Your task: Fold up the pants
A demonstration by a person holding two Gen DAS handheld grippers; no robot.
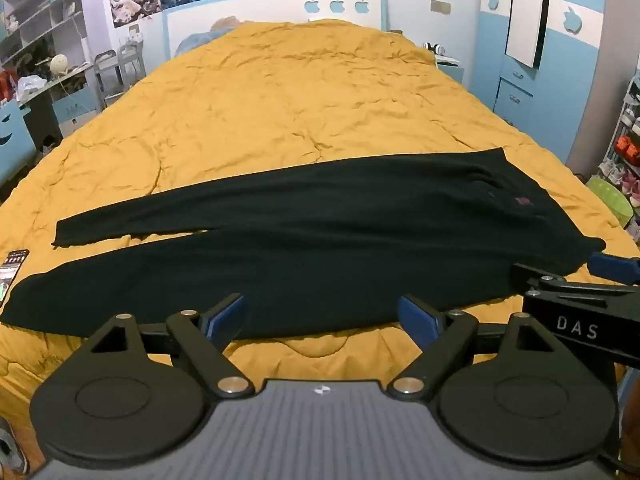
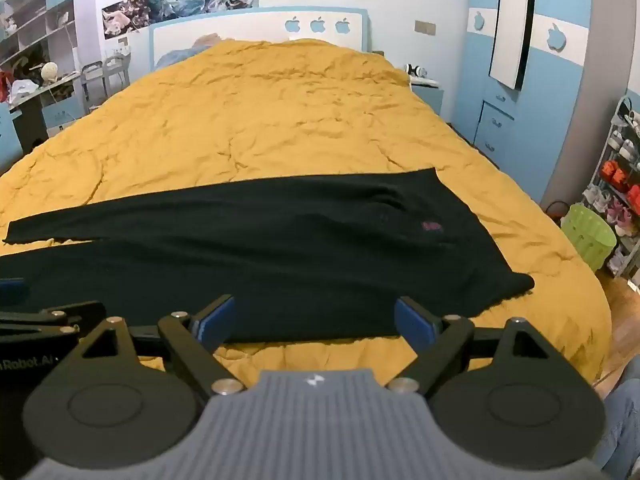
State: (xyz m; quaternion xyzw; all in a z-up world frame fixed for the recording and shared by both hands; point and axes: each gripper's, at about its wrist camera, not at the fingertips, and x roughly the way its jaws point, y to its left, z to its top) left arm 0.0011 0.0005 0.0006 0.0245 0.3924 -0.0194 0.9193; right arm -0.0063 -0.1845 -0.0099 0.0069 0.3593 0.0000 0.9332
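Pants [image 1: 320,240]: black, spread flat across the near part of the bed; waistband to the right, both legs running out to the left; a narrow strip of quilt shows between the legs near the cuffs; a small red mark [image 1: 523,201] sits near the waist
Bed: covered by a wrinkled mustard-yellow quilt [image 1: 280,100]; a white and blue headboard [image 1: 276,12] at the far end
Left hand-held gripper [image 1: 320,316]: jaws spread wide, nothing between the blue pads; poised over the near edge of the pants, around the middle of the front leg; whether the pads touch the cloth cannot be told
Right hand-held gripper [image 2: 314,316]: jaws equally wide apart, holding nothing; over the near edge of the pants, toward the waist end; just beside the left one
Phone [image 1: 12,270]: lit screen, lying on the quilt by the left cuff
Green basket [image 2: 588,240]: on the floor right of the bed
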